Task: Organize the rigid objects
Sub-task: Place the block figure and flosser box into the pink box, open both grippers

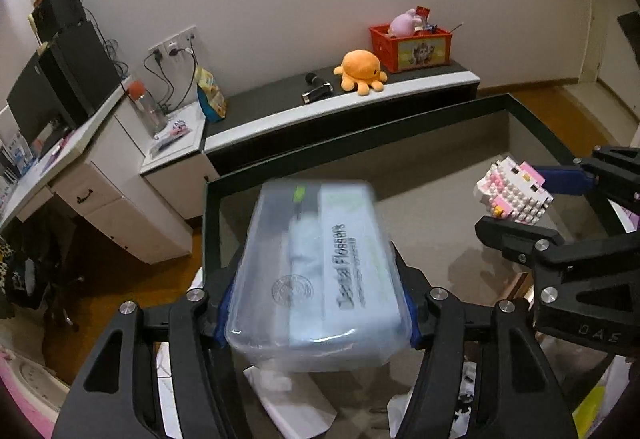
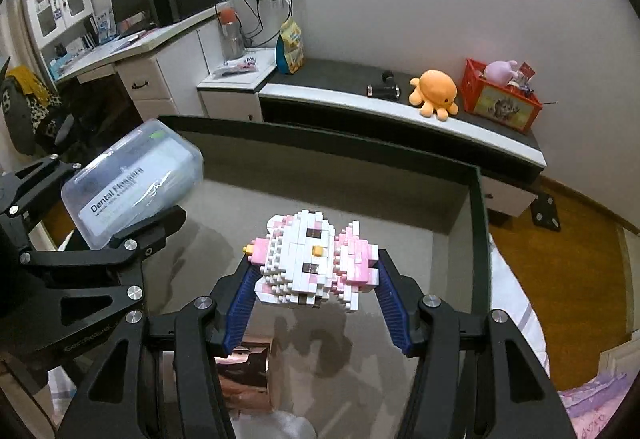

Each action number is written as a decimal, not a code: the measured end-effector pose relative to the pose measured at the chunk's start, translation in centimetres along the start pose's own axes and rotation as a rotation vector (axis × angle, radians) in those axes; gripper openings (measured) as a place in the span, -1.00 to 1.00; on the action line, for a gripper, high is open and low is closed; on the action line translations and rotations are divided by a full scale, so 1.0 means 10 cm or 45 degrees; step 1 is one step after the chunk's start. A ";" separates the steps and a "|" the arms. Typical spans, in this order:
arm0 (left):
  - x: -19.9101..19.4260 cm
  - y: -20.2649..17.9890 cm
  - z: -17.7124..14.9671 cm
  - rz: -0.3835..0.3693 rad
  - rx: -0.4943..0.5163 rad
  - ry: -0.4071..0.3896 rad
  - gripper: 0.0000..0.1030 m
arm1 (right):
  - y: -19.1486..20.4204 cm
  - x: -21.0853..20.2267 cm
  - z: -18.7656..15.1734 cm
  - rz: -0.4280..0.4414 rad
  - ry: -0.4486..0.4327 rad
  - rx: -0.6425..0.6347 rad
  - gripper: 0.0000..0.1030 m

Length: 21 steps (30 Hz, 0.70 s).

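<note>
- Left gripper (image 1: pixel 316 309): clamped on floss box (image 1: pixel 320 271), held in the air above table (image 1: pixel 440 207), near its left edge.
- Box: smooth, rounded plastic, pinched low near one end, most of its length sticking out past the pads. Risk judged: tipping or sliding out under a quick swing.
- Image of box blurred, so exact pad contact unclear.
- Right gripper (image 2: pixel 316 287): closed on brick figure (image 2: pixel 316 259), also off the glass, well apart from box.
- Figure: small snap-together bricks, ribbed pads on protruding side parts. Risk judged: pieces popping off under squeeze, or shattering on a drop.
- Glass top: hard landing likely for either item.
</note>
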<state>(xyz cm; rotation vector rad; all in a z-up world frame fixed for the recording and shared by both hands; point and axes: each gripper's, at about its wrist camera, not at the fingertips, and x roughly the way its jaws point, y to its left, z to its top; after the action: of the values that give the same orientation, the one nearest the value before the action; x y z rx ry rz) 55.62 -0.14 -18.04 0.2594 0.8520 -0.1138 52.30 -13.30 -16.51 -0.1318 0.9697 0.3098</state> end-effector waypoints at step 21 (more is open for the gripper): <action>-1.21 0.25 -0.35 0.052 -0.157 -0.349 0.93 | 0.11 -0.87 -0.14 0.016 -0.237 0.054 0.61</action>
<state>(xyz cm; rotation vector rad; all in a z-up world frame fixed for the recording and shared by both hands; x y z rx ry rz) 45.61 3.21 -10.65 0.1411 0.5781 -0.0569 46.23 -14.33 -10.06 -0.0570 0.7921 0.3073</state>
